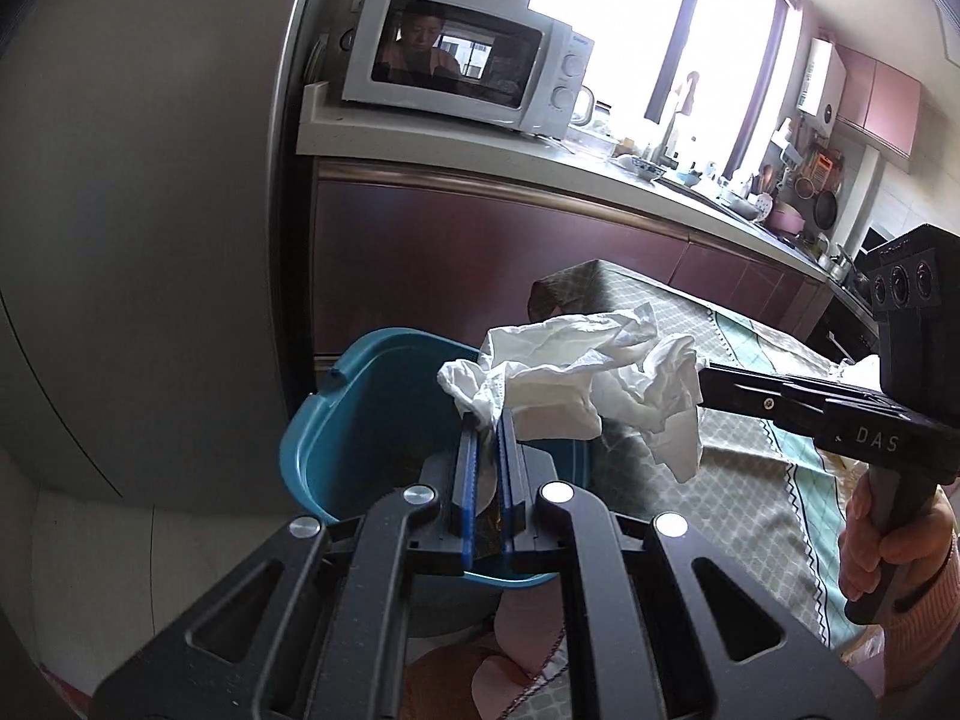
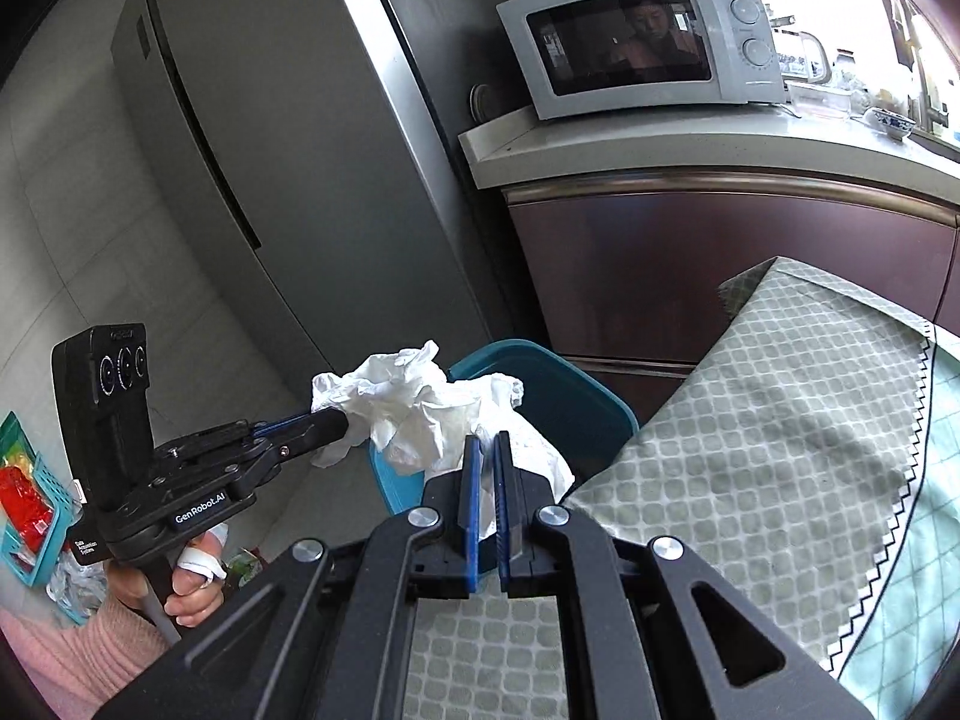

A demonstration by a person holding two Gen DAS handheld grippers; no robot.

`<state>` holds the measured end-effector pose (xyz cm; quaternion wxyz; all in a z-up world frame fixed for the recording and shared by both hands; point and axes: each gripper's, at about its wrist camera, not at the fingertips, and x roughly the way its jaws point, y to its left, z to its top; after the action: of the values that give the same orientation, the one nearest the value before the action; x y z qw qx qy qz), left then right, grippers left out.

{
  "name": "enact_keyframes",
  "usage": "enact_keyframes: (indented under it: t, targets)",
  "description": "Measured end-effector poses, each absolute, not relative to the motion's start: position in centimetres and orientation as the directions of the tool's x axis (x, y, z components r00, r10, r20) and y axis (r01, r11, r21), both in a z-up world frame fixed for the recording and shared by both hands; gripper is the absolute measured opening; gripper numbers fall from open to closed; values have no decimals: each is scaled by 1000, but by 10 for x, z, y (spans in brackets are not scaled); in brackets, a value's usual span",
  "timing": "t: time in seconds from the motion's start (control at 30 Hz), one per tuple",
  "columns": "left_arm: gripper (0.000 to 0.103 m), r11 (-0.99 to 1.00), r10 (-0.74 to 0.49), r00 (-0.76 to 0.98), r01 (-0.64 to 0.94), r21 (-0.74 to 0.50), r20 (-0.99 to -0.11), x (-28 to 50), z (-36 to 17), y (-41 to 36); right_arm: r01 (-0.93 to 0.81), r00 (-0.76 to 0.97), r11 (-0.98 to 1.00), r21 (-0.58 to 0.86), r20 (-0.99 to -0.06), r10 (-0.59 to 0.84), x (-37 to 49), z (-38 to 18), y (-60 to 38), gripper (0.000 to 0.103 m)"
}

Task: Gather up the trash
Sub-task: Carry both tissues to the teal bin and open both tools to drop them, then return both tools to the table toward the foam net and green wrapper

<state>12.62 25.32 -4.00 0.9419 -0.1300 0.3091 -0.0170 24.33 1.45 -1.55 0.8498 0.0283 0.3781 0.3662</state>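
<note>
Both claws are clamped on crumpled white tissue: the left claw (image 1: pixel 487 420) and the right claw (image 2: pixel 487 441) each pinch a wad. The tissue (image 1: pixel 576 384) hangs mid-frame above the teal bin (image 1: pixel 336 420), beside the cloth-covered desk (image 1: pixel 750 468).

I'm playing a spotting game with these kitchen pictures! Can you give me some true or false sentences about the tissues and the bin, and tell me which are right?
1. Both grippers pinch white crumpled tissue. True: the left gripper and right gripper are each shut on it.
2. The trash bin is red. False: it is blue-green.
3. The tissue already lies inside the bin. False: it is held in the air above it.
4. A microwave stands on the counter. True.
5. The table has a bare wooden top. False: a patterned tablecloth covers it.
</note>
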Motion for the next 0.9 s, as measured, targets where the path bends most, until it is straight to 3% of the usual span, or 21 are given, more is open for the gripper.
enact_keyframes:
  t: [0.63, 0.9]
  targets:
    - [7, 958, -77, 739, -132, -256, -669, 164, -90, 268, -558, 392, 765, 320, -711, 583, 280, -54, 57, 4]
    - [9, 958, -58, 718, -155, -241, -694, 179, -104, 267, -524, 373, 781, 340, -733, 570, 290, -67, 62, 12]
